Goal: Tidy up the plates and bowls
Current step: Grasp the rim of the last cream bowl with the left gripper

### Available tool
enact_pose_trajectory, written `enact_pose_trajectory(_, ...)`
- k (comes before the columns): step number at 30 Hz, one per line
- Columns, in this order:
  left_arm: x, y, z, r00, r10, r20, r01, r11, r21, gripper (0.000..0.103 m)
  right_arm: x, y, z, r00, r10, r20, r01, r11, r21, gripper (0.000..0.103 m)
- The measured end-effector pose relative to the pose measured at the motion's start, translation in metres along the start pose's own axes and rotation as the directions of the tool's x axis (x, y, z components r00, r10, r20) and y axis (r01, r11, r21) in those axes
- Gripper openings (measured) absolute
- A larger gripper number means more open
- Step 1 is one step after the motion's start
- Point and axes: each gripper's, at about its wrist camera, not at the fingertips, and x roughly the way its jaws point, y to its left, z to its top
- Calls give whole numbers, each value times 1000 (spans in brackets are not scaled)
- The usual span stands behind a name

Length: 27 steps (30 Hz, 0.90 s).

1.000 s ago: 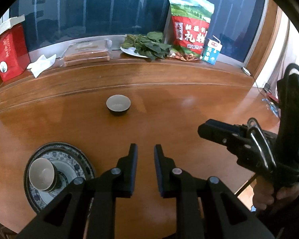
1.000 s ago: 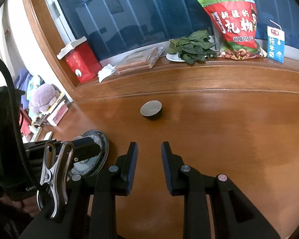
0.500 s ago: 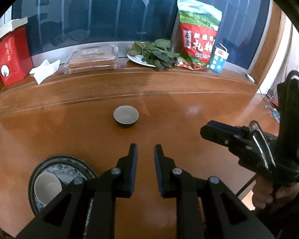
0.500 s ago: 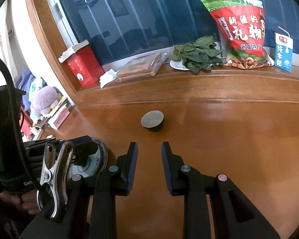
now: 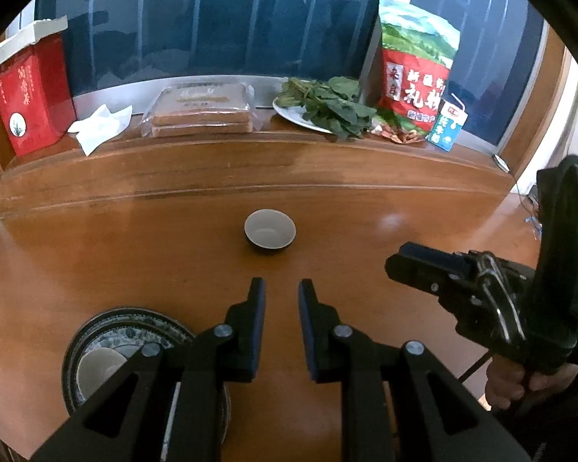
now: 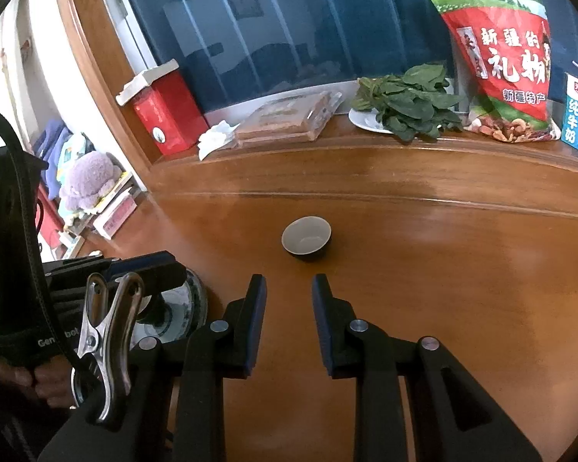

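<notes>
A small dark bowl with a pale inside (image 5: 270,230) stands alone on the wooden table, ahead of both grippers; it also shows in the right wrist view (image 6: 306,237). A blue-patterned plate (image 5: 108,327) lies at the near left with a second small bowl (image 5: 98,367) on it, partly hidden by my left gripper's arm. The plate's edge shows in the right wrist view (image 6: 190,304). My left gripper (image 5: 281,300) is open and empty, short of the lone bowl. My right gripper (image 6: 289,294) is open and empty, also short of it.
A raised wooden ledge (image 5: 250,161) runs along the back. On it stand a red box (image 5: 27,92), a tissue (image 5: 100,127), a wrapped package (image 5: 202,109), a plate of greens (image 5: 323,107), a red snack bag (image 5: 416,73) and a milk carton (image 5: 449,127).
Both grippers have drawn back and turned slightly, so the lone bowl sits more centred ahead. The plate with its bowl has slid lower left in the left wrist view. Both jaws stayed open.
</notes>
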Motion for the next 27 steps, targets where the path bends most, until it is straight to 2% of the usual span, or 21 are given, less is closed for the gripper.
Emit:
enact_pose_trajectory(19, 49, 5, 16, 995, 23, -98, -25, 1000, -16, 18, 48, -30, 12, 996, 40, -84, -33, 996, 85, 27)
enact_pose_trajectory(27, 71, 13, 17, 988, 44, -145, -56, 995, -78, 18, 73, -43, 17, 988, 87, -126, -72, 990, 123, 27)
